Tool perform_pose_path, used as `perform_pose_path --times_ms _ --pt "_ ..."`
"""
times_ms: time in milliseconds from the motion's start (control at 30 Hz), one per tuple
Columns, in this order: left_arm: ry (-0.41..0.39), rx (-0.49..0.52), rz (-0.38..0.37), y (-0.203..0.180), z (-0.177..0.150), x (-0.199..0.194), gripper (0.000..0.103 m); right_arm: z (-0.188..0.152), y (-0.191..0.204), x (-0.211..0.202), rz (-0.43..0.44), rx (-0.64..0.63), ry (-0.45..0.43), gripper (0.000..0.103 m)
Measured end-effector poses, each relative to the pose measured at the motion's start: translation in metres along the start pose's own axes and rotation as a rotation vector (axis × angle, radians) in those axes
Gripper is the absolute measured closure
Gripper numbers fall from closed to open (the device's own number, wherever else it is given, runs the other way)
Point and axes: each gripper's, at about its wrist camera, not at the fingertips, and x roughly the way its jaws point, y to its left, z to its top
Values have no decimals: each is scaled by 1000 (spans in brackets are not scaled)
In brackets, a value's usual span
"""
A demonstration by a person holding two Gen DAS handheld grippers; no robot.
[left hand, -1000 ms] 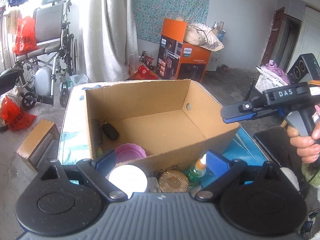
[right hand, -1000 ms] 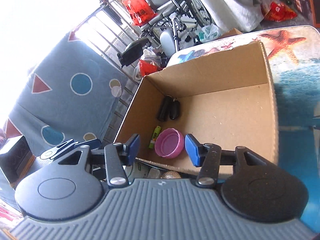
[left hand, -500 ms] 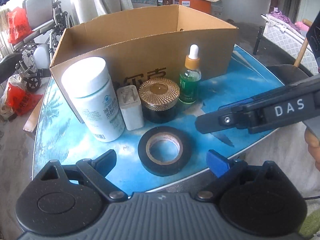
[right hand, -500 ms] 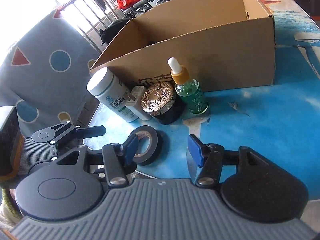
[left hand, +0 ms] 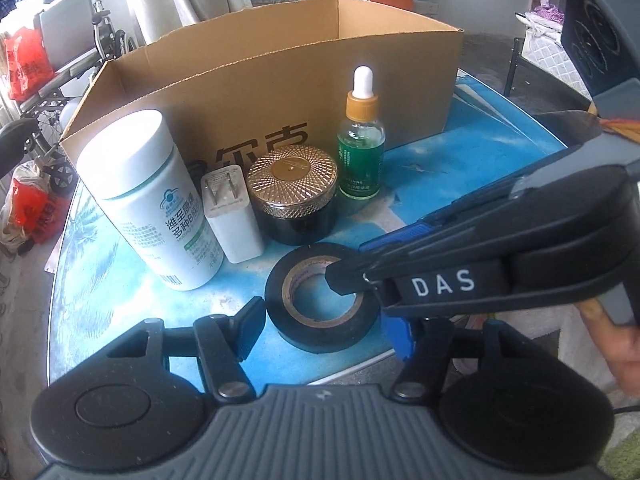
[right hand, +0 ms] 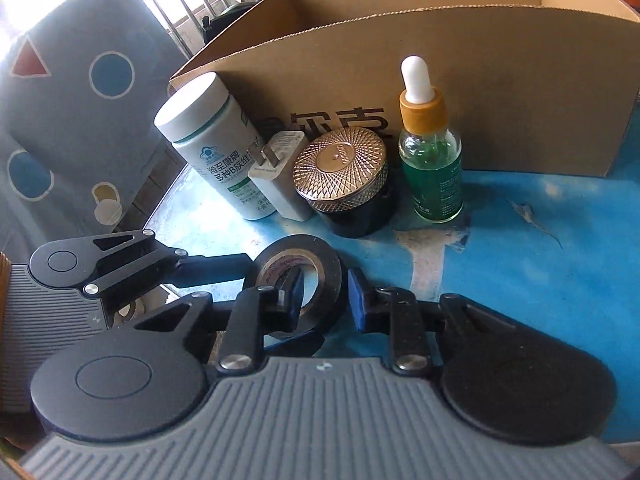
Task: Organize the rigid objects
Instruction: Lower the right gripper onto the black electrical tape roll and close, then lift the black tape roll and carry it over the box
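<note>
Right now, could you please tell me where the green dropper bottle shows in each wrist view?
Left wrist view: dropper bottle upper centre, right of the gold-lidded jar.
Right wrist view: dropper bottle upper centre-right, again right of the jar.
Shared landmark: the cardboard box directly behind it.

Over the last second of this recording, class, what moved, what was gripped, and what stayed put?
Both tongs came down from above the cardboard box to the roll of black tape. The right tongs are closing over the roll's wall, one finger inside its hole. The left tongs are closing around the whole roll. The white bottle, charger, gold-lidded jar and dropper bottle stayed put.
</note>
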Motion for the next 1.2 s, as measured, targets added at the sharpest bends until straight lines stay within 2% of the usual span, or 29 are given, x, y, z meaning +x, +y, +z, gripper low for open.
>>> perform_pose_path --times_ms 200,367,533,867,1200 --pt "-6 44 -59 -21 11 6 39 -8 -21 -15 -36 41 -24 81" --pt "-14 107 -78 -42 19 10 39 -17 -37 -27 -74 62 -46 81" --pt "-16 161 -57 -55 25 12 39 -21 -41 -33 -81 65 -61 80" --pt "6 197 -22 -64 32 20 35 -21 -43 -38 -71 45 -79 80" --pt "-1 179 -26 -62 33 21 35 -21 -50 -37 -43 56 -98 80"
